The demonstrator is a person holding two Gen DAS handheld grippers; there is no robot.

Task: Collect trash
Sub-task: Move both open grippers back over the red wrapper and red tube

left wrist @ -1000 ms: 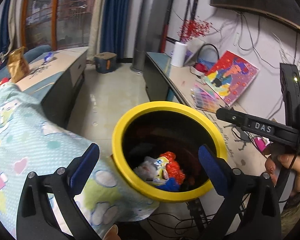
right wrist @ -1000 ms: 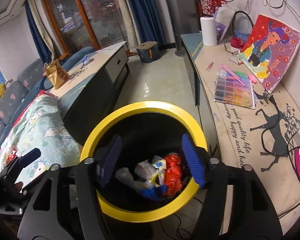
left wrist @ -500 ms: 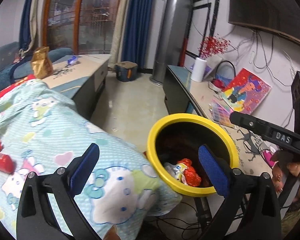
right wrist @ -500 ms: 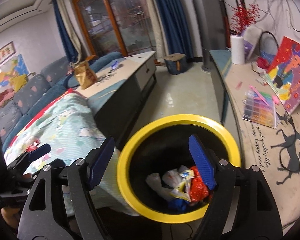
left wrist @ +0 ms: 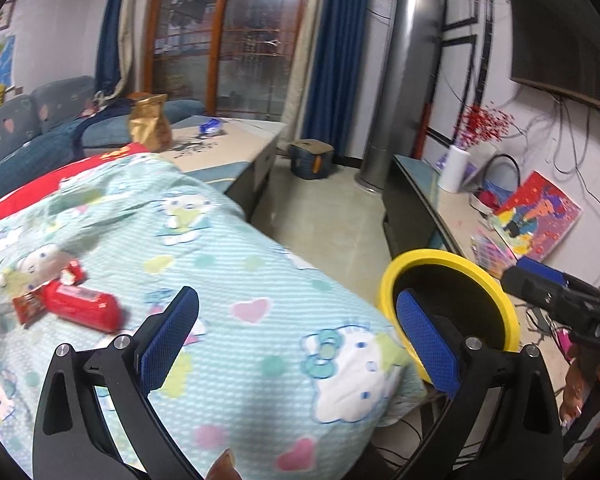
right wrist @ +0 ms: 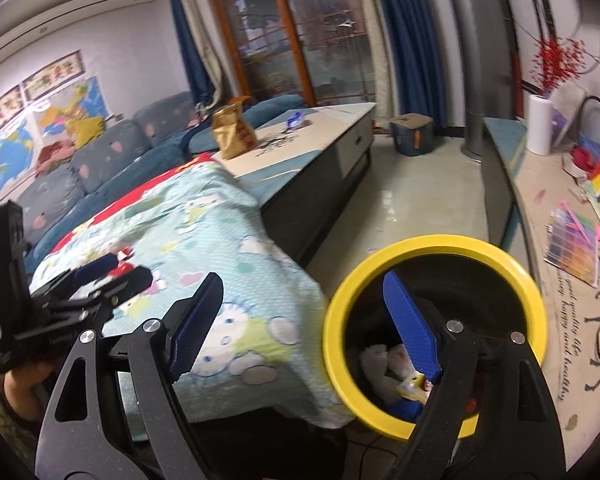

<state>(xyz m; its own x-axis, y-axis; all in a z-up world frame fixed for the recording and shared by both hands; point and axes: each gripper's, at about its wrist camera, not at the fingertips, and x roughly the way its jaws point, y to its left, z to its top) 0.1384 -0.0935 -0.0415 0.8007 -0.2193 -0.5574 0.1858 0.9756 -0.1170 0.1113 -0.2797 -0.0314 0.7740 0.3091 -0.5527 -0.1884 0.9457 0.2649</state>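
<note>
Several red snack wrappers (left wrist: 80, 308) lie on the cartoon-print blanket (left wrist: 260, 264), left of my left gripper (left wrist: 298, 340), which is open and empty above the blanket. A yellow-rimmed black bin (left wrist: 388, 284) stands by the blanket's right end. In the right wrist view the bin (right wrist: 436, 242) holds crumpled wrappers (right wrist: 384, 364). My right gripper (right wrist: 304, 326) hovers over the bin's left rim; its jaws are opening with nothing between them. Each gripper shows in the other's view: the right gripper (left wrist: 560, 308) past the bin, the left gripper (right wrist: 96, 276) over the blanket.
A coffee table (left wrist: 236, 148) behind the blanket carries a gold bag (left wrist: 150, 128) and a blue wrapper (left wrist: 211, 126). A blue sofa (right wrist: 112, 160) runs along the left. A low bench (right wrist: 540, 184) with a painting and paper roll lines the right wall. A box (left wrist: 312, 158) sits on the floor.
Both views have swung left and risen, so the bin has slid right and the blanket with the red wrappers has come into view. The right gripper's jaws have widened.
</note>
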